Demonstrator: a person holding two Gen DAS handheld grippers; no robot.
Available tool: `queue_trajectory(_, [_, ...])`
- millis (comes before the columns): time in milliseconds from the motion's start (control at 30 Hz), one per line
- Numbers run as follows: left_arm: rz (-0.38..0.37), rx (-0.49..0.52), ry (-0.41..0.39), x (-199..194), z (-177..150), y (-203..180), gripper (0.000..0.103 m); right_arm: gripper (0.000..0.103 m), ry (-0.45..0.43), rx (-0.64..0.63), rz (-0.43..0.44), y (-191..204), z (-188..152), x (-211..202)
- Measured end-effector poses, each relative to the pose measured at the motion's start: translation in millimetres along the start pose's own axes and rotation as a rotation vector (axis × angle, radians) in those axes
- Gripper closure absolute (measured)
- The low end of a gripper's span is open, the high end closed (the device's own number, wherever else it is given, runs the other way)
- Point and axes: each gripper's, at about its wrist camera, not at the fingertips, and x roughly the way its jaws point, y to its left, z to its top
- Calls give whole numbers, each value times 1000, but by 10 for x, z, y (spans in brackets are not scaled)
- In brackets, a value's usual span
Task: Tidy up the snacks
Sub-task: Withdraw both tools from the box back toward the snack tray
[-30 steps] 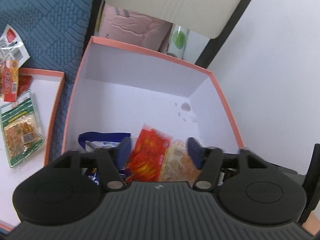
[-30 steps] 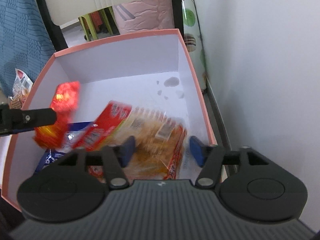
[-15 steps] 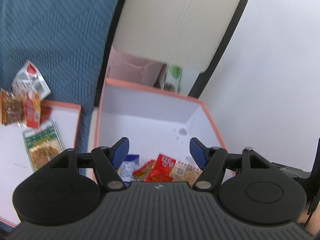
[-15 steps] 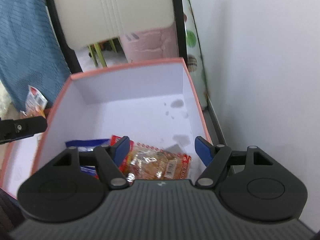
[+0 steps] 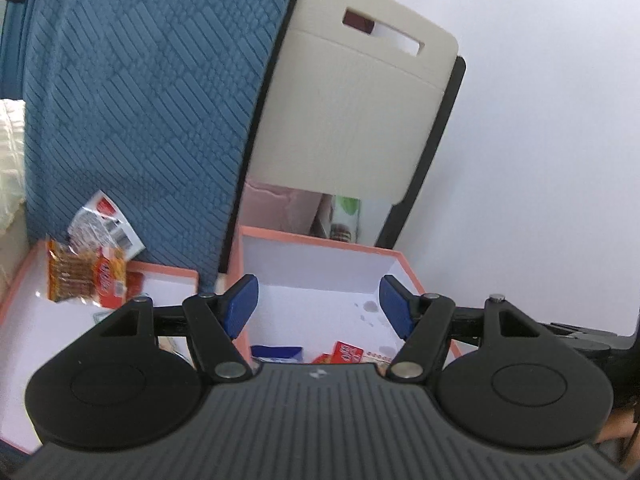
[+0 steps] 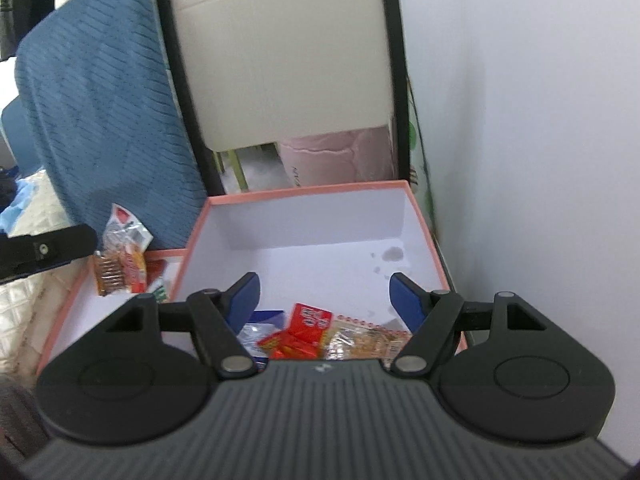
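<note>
With both my left tongs and right tongs apart and empty above the box, I could miss the thin packets lying left of them.

Bright, even daylight, soft shadows, slight motion blur, fisheye-bent edges

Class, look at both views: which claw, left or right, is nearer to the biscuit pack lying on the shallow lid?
Left. The left claw hangs beside the biscuit pack; the right claw sits over the deep box, farther off.
</note>
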Motion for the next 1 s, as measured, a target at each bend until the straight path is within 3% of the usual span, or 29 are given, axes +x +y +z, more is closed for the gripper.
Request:
queue_trajectory(500, [27, 19, -76, -434, -116, 422, 31, 30, -42, -53, 34, 601, -130, -140])
queue_trajectory(833, [70, -4, -80, -555, -294, 800, 31, 30, -33, -101, 84, 1035, -380, -61])
queue_trajectory(1000, [106, 35, -68, -572, -389, 975, 31, 30, -24, -126, 121, 1229, -486, 22])
